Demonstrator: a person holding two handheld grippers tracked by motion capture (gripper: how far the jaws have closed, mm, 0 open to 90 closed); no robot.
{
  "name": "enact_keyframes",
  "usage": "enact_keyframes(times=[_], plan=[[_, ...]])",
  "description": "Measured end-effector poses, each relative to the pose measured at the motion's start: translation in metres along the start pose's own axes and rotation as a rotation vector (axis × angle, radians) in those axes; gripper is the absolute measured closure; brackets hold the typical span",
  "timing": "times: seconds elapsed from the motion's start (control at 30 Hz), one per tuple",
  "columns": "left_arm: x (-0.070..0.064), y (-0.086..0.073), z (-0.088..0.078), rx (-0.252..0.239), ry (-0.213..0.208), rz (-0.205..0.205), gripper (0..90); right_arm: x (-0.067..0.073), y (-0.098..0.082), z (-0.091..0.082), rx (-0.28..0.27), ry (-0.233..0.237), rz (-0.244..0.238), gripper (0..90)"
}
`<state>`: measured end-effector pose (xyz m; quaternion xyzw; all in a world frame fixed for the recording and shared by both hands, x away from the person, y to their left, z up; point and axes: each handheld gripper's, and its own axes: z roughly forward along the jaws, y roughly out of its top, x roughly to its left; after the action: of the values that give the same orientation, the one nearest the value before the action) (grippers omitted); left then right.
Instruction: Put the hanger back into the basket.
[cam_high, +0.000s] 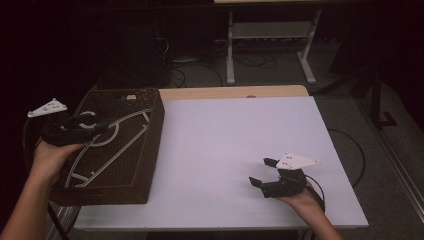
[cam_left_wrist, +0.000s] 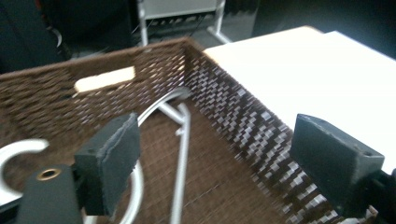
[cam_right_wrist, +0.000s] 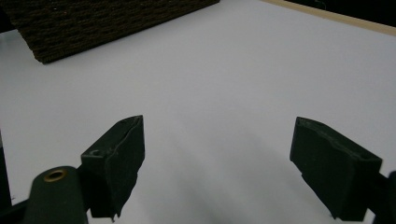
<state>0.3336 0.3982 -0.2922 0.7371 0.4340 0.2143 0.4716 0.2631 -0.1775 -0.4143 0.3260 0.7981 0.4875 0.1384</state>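
Left claw (cam_left_wrist: 212, 163) released, empty, blurred | hanger (cam_left_wrist: 180, 154) in basket (cam_left_wrist: 233, 126), partly hidden | right claw (cam_right_wrist: 217, 165) released over surface (cam_right_wrist: 224, 70)

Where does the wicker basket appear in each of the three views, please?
High view: the basket stands at the table's left edge, white hangers inside, the left hand-held gripper over it.
Left gripper view: its woven wall runs across the middle, seen from above the inside.
Right gripper view: its outer wall fills the top left corner.
Shared landmark: the white table top, also at right and across the middle.
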Motion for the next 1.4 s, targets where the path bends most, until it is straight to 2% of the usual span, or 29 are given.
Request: enact_keyframes(times=[0.07, 0.2, 0.4, 0.5, 0.8, 1.07, 1.23, 1.4], plan=[[-0.007, 0.001, 0.003, -0.023, -0.018, 0.008, 13.3, -0.001, 0.002, -0.001, -0.002, -0.001, -0.003, 15.1], [-0.025, 0.004, 0.011, -0.073, -0.080, 0.006, 9.6, -0.001, 0.008, -0.006, -0.026, -0.007, -0.005, 13.3], [-0.053, 0.005, 0.024, -0.118, -0.145, 0.022, 3.2, -0.002, 0.019, -0.015, -0.056, -0.015, 0.001, 7.0], [-0.067, 0.002, 0.029, -0.149, -0.165, 0.034, 2.4, -0.005, 0.025, -0.019, -0.071, -0.026, 0.003, 4.4], [-0.101, 0.000, 0.038, -0.188, -0.235, 0.068, 2.0, -0.012, 0.052, -0.034, -0.134, -0.034, 0.014, 1.3], [-0.119, -0.004, 0.041, -0.217, -0.263, 0.093, 0.4, -0.021, 0.071, -0.044, -0.247, -0.032, 0.035, 1.1], [-0.124, -0.009, 0.046, -0.231, -0.292, 0.087, 0.4, -0.024, 0.082, -0.048, -0.268, -0.027, 0.035, 1.1], [-0.129, -0.015, 0.051, -0.233, -0.300, 0.099, 0.4, -0.024, 0.090, -0.051, -0.296, -0.020, 0.015, 1.0]])
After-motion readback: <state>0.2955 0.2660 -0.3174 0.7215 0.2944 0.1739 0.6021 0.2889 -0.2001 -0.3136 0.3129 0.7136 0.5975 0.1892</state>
